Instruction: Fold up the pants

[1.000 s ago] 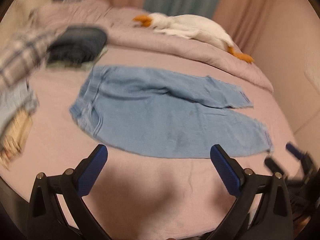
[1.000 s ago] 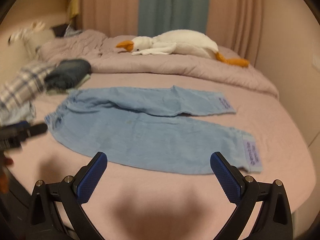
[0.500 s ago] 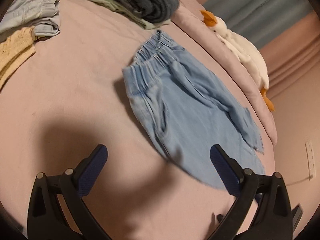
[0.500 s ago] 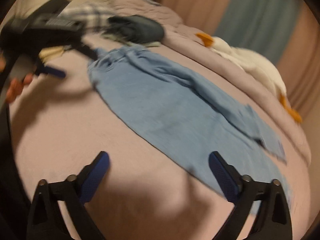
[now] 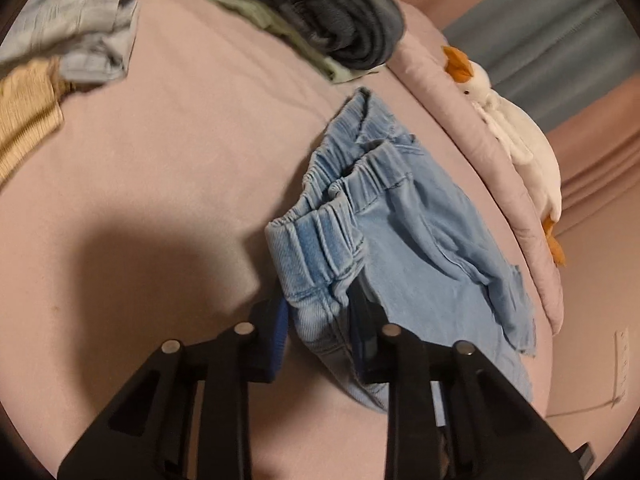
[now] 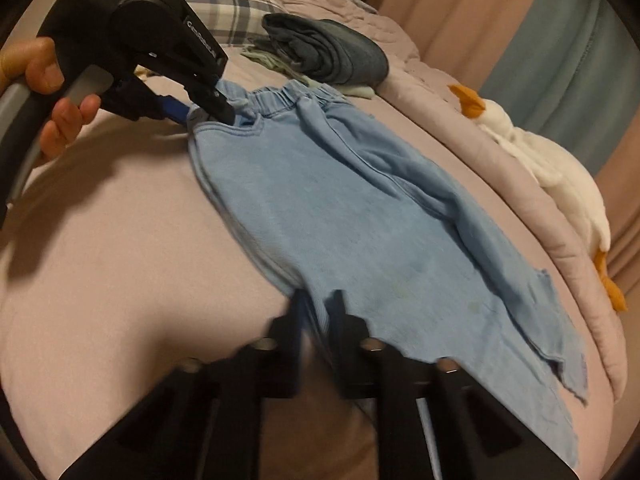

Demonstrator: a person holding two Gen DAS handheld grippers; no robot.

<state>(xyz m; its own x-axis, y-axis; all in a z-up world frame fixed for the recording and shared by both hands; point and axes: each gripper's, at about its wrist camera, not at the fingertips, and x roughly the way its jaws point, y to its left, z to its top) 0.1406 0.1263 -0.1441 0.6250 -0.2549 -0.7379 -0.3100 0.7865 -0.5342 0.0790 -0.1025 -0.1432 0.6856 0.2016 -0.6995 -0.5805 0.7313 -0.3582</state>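
Note:
Light blue pants (image 6: 360, 216) lie spread on the pink bed, waistband at the left, legs running right. My left gripper (image 5: 320, 316) is shut on the near corner of the elastic waistband (image 5: 316, 248), which is bunched and lifted a little. It also shows in the right wrist view (image 6: 208, 110), held by a hand at the waistband. My right gripper (image 6: 316, 312) is shut on the near edge of the pants, about the middle of the near leg.
A folded dark garment pile (image 5: 340, 28) lies just beyond the waistband. Grey and yellow folded clothes (image 5: 72, 32) lie at the far left. A white plush goose (image 6: 552, 168) lies on the rolled quilt (image 6: 460, 140) along the far side.
Both grippers have come down from open above the bed and shut on the pants: the left on the waistband corner, the right on the near leg edge. The waistband has bunched up.

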